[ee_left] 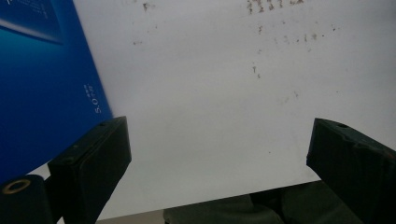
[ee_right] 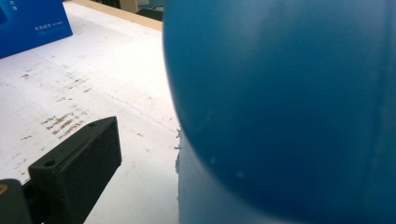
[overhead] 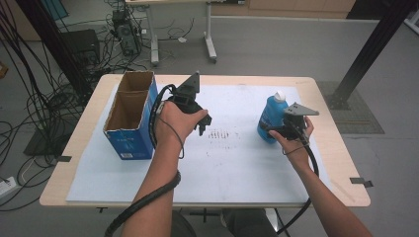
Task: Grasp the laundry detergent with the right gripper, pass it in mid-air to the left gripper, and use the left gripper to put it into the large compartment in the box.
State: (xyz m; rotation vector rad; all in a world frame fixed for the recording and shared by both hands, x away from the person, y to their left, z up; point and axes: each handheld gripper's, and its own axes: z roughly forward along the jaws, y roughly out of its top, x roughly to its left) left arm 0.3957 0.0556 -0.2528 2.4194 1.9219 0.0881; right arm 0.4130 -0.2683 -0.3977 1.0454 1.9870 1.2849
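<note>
The blue bottle (overhead: 271, 120) stands upright at the right of the high view, on the desk (overhead: 326, 106). The right claw (overhead: 276, 129) is set against its lower body; whether it is clamped cannot be told. The rounded plastic is judged smooth and slippery, and best taken low on the body. The left claw (ee_left: 219, 154) is held wide open and empty beside the blue carton (overhead: 129, 114).

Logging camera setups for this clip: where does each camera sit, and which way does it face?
High view: above the person's side, facing forward and down on the table; both forearms show.
Left gripper view: on the left claw, facing the white mat beside the blue box.
Right gripper view: on the right claw, close against the blue bottle.
Shared: the box, the mat.
</note>
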